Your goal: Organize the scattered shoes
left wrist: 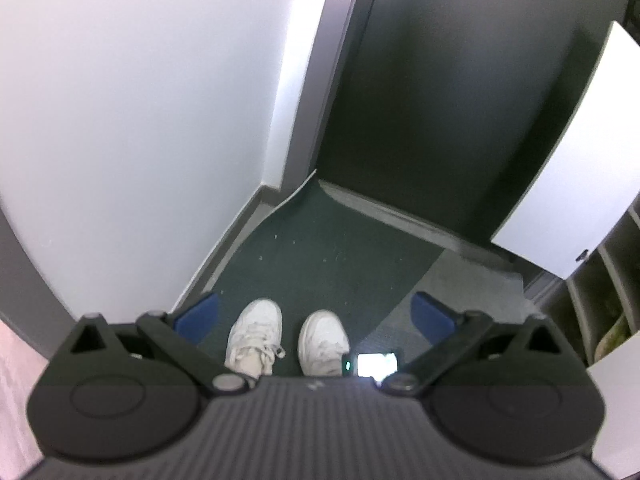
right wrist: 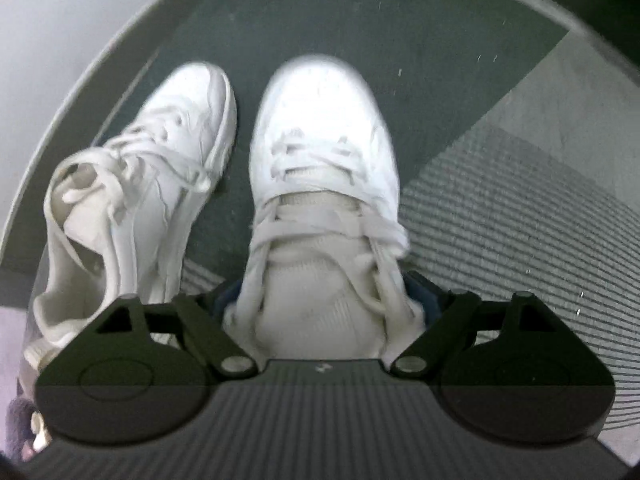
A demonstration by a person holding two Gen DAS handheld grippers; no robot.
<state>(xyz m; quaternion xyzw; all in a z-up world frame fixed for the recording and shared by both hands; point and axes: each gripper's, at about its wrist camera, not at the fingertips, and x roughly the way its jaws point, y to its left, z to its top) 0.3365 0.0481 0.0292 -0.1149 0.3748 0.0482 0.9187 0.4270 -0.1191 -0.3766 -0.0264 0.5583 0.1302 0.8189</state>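
White sneakers point(right wrist: 324, 184) side by side on dark mat point(right wrist: 400, 20); right claw point(right wrist: 324, 300) grips one, left claw point(left wrist: 316, 314) open.

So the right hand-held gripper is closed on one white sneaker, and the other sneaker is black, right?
Not quite: the other sneaker is white too. The right wrist view shows it beside the white sneaker that the right hand-held gripper is closed on, both over the dark green mat.
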